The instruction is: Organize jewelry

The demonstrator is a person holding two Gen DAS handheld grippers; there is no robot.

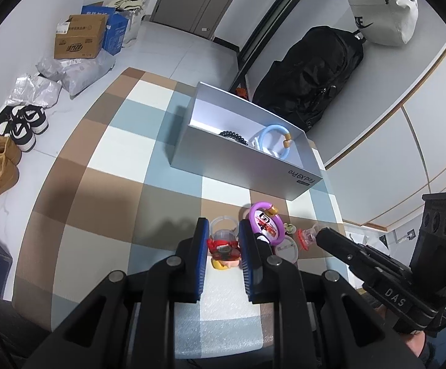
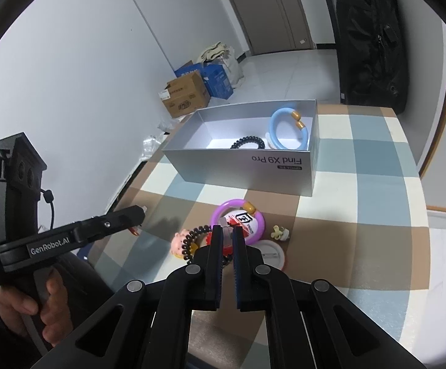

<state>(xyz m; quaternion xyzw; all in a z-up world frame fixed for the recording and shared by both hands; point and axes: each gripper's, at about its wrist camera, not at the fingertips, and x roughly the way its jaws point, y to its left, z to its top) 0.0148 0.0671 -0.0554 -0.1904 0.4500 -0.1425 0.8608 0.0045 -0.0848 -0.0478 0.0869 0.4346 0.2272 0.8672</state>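
Note:
A silver phone box (image 1: 247, 166) (image 2: 241, 166) stands open on the checked mat and holds a blue bangle (image 1: 273, 140) (image 2: 287, 129) and a black bead bracelet (image 1: 233, 136) (image 2: 247, 142). In front of it lie a purple bangle (image 1: 266, 212) (image 2: 238, 207) around a round badge, a white badge (image 2: 269, 258), a small flower charm (image 2: 279, 232), a black bead bracelet (image 2: 192, 240) and a pink doll-head charm (image 2: 179, 241). My left gripper (image 1: 223, 240) is open around a clear and red trinket (image 1: 223, 243). My right gripper (image 2: 227, 240) is shut on a small clear and red piece (image 2: 226, 230).
A black backpack (image 1: 312, 73) and a white bag (image 1: 379, 12) hang by the wall behind the box. Cardboard boxes (image 1: 78, 35), plastic parcels and shoes (image 1: 22, 126) lie on the floor to the left. The mat's edge runs near the wall.

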